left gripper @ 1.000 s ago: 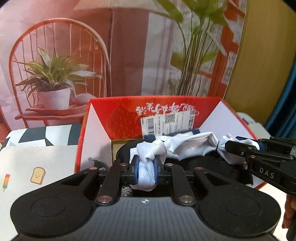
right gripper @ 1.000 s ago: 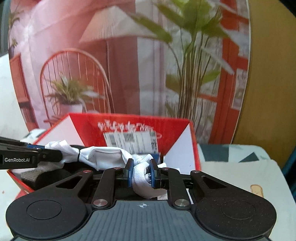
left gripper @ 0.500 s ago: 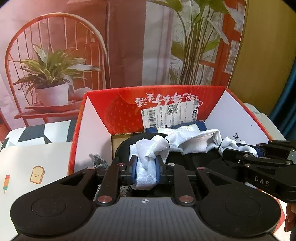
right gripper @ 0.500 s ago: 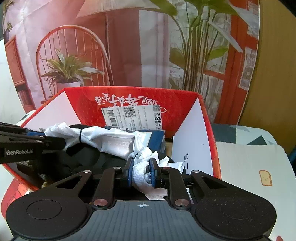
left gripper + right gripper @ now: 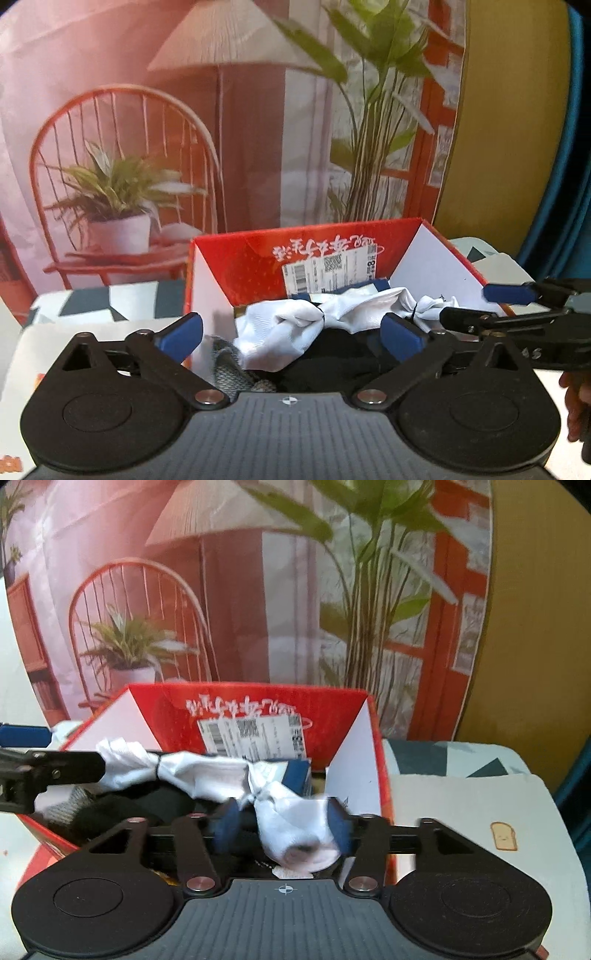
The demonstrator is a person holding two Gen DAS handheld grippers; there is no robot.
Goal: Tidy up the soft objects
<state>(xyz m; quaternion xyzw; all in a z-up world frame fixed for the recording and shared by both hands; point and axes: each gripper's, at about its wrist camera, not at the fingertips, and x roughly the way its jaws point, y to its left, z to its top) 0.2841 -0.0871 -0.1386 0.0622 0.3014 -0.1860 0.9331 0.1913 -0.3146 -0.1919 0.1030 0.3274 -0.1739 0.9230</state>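
A knotted white cloth (image 5: 317, 325) lies across dark clothes inside a red cardboard box (image 5: 258, 266). My left gripper (image 5: 291, 332) is open, its blue pads spread wide on either side of the cloth's left end. In the right wrist view the same cloth (image 5: 221, 771) stretches across the box (image 5: 347, 716). My right gripper (image 5: 282, 823) is open, with the cloth's right end (image 5: 295, 827) loose between the pads, blurred by motion. The other gripper shows at each view's side edge.
Black and grey garments (image 5: 332, 365) fill the box under the cloth. A shipping label (image 5: 255, 734) is on the box's back wall. The box stands on a printed tablecloth (image 5: 461, 812). A backdrop with a chair and plants hangs behind.
Both grippers have opened and let go of the white cloth, which has dropped onto the clothes in the box. Both grippers have pulled back and up a little.
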